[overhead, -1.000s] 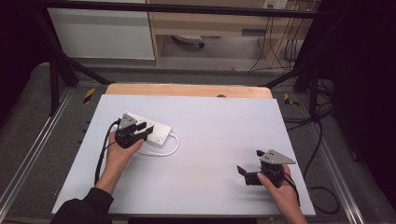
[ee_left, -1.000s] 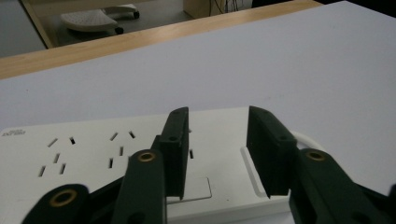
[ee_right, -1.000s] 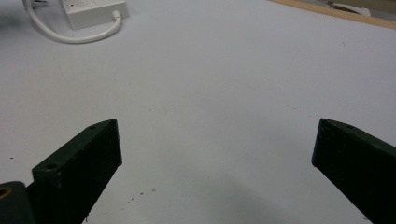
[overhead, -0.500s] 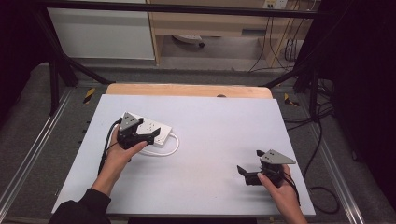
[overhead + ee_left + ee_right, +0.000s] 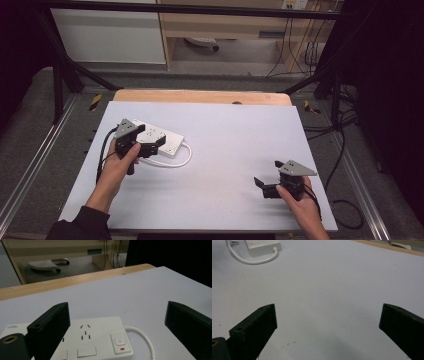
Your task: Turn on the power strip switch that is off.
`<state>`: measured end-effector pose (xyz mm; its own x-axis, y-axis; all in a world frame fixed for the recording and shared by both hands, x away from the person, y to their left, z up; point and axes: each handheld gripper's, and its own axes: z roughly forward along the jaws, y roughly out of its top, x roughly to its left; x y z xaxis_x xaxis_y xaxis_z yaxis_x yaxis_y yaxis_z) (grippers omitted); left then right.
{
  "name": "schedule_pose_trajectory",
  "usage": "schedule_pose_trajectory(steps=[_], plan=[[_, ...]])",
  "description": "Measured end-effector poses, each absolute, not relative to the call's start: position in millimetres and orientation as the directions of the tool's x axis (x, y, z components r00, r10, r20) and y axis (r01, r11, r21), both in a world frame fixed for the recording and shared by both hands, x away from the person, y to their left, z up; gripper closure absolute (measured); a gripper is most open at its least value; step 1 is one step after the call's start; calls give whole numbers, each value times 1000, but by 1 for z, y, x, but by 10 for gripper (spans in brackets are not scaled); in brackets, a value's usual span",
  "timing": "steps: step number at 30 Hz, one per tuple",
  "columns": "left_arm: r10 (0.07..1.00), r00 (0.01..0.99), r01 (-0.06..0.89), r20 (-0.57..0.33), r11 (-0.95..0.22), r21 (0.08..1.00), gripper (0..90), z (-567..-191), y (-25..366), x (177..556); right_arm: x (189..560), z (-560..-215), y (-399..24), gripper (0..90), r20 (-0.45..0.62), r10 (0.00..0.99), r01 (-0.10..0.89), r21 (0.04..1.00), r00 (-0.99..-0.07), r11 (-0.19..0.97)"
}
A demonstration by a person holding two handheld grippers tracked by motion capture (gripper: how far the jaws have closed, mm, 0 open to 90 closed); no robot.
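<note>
The left hand [image 5: 116, 167] came in from the near left edge of the pale grey rectangular tabletop [image 5: 225, 150], forearm slanting up toward the white plastic power strip [image 5: 159, 141], and held the left claw [image 5: 152, 146] just above the strip's left half. Its jaws had just been opening and stood wide apart, with nothing pressed between them; in the left gripper view the strip [image 5: 97, 340] lay below and between them, its sockets and its switch with a red mark facing up. The strip lay in the left half of the tabletop, set at a slant, and its white cable [image 5: 181, 159] curled off its right end in a loop toward the near side. To the right of the strip the surface ran bare all the way to the right hand [image 5: 300, 205], well apart from the strip near the near right corner. The right claw [image 5: 261, 186] pointed left across the tabletop toward the strip, low over the surface, its jaws spread wide on nothing. Beyond the strip, a light wooden strip [image 5: 200, 96] edged the far side.
</note>
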<state>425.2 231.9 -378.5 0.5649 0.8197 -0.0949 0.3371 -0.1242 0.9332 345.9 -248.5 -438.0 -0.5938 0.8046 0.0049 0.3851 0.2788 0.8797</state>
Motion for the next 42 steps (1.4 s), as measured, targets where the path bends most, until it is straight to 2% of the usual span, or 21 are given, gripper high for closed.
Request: schedule_pose_trajectory(steps=[14,28,42], plan=[[805,583,328,-111,-107,939,49,-365,240,405,347,-439,-248,20,1,804,384,879,-595,283],[811,580,282,-74,-115,952,51,-352,260,374,347,-438,-250,20,6,809,387,880,-587,275],[821,566,296,-76,-116,948,48,-371,283,347,347,-438,-252,20,11,815,390,881,-579,266]])
